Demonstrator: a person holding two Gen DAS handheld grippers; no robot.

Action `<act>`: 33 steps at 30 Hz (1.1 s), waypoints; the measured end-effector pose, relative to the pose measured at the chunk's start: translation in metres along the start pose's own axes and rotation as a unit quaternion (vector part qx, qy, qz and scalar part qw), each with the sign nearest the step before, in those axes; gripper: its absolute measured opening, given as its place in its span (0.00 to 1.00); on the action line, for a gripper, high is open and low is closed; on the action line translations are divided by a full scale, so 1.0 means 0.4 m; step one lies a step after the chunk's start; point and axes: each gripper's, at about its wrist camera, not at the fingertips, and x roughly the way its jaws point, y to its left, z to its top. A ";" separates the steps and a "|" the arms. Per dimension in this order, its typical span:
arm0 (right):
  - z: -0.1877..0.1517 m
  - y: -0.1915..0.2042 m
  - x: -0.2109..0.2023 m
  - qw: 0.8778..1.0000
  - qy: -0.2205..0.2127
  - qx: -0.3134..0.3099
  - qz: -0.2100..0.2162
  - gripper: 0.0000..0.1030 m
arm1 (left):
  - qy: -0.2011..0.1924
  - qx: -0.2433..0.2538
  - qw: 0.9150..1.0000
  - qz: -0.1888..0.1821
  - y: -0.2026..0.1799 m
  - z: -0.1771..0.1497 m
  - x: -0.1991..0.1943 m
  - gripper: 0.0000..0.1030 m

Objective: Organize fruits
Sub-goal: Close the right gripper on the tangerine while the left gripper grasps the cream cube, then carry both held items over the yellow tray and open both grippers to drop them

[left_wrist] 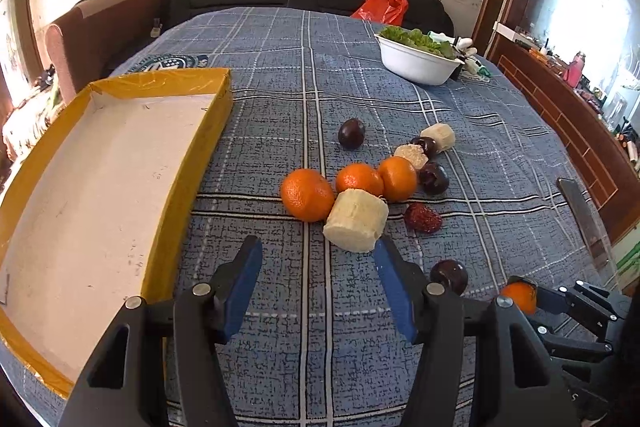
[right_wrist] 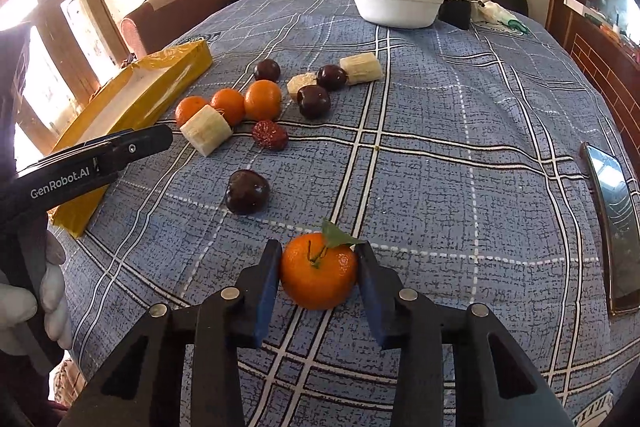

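Observation:
My right gripper [right_wrist: 319, 267] is shut on a tangerine with a green leaf [right_wrist: 318, 273], just above the blue checked cloth; it also shows in the left wrist view [left_wrist: 519, 297]. My left gripper [left_wrist: 318, 255] is open and empty, just short of a banana piece [left_wrist: 356, 221]. Three oranges [left_wrist: 307, 194] [left_wrist: 359, 179] [left_wrist: 398, 178], several dark plums [left_wrist: 351, 133], a red strawberry [left_wrist: 422, 217] and two more banana pieces [left_wrist: 440, 137] lie in a cluster. A yellow tray [left_wrist: 192, 163] with a white floor lies to the left, empty.
A white bowl of lettuce [left_wrist: 418, 61] stands at the far right of the table, with a red bag [left_wrist: 382, 5] behind it. A phone [right_wrist: 614, 231] lies at the right edge. A dark sofa and wooden cabinets surround the table.

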 end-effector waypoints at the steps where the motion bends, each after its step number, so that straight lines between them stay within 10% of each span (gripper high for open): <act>1: 0.000 -0.005 -0.001 1.000 -0.001 0.005 0.000 0.40 | 0.000 -0.001 1.000 -0.008 0.001 0.001 0.001 0.56; 12: -0.002 -0.024 -0.005 0.999 -0.005 0.028 0.019 0.40 | 0.011 0.063 0.997 -0.031 -0.067 0.030 0.072 0.54; 16: -0.003 -0.030 -0.005 0.999 -0.006 0.032 0.025 0.40 | 0.010 0.081 0.997 0.003 -0.084 0.015 0.091 0.36; 33: -0.022 0.003 -0.015 1.000 0.000 0.005 -0.003 0.40 | 0.023 0.025 0.999 -0.020 -0.046 0.020 0.102 0.40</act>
